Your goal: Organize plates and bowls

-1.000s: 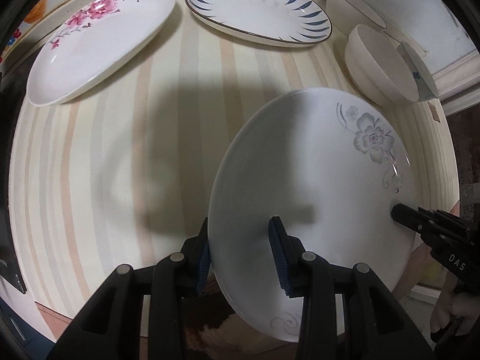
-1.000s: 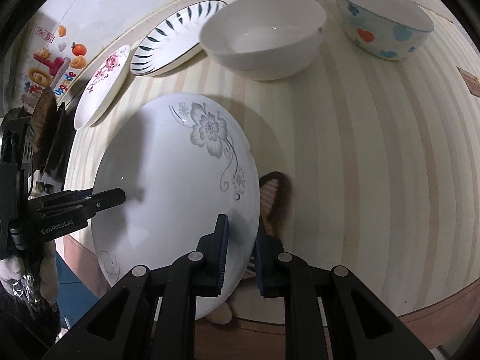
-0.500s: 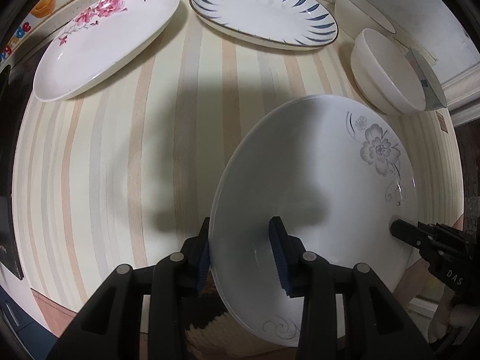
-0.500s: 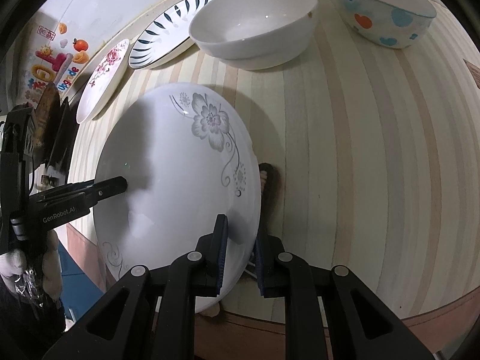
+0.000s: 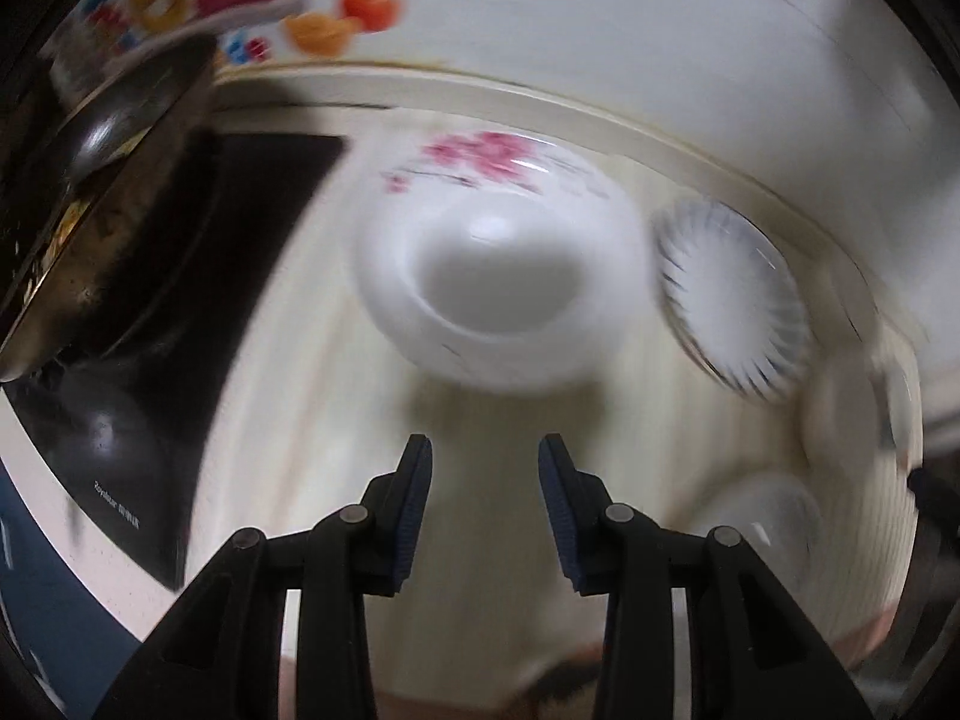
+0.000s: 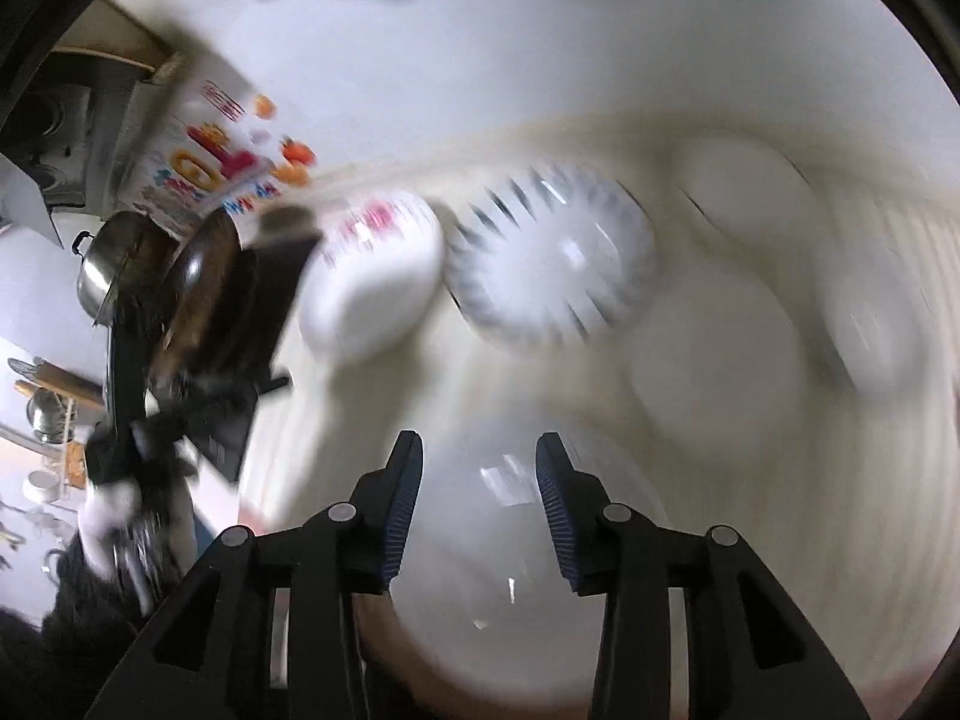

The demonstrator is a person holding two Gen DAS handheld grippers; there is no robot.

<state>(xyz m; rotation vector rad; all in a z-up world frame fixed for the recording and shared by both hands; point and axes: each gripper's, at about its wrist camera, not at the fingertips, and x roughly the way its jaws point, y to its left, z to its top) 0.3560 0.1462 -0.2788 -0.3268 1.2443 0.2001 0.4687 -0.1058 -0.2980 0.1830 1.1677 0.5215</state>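
Both views are motion-blurred. My left gripper (image 5: pixel 485 462) is open and empty, above the striped table, facing the pink-flower plate (image 5: pixel 498 276). The blue-feather plate (image 5: pixel 729 300) lies to its right. My right gripper (image 6: pixel 477 462) is open and empty, above a white plate (image 6: pixel 516 552) that lies flat near the table's front edge. Beyond it lie the pink-flower plate (image 6: pixel 375 282), the blue-feather plate (image 6: pixel 549 264) and blurred white bowls (image 6: pixel 714 354).
A black cooktop (image 5: pixel 180 312) with a pan (image 5: pixel 102 138) sits left of the table. Blurred bowls (image 5: pixel 852 414) stand at the right. A wall with colourful stickers (image 6: pixel 222 162) lies behind. Kitchen utensils hang at far left (image 6: pixel 48 396).
Both grippers have let go of the grey-flower plate and opened. Both have swung up and left quickly, so the views now face the back of the table.
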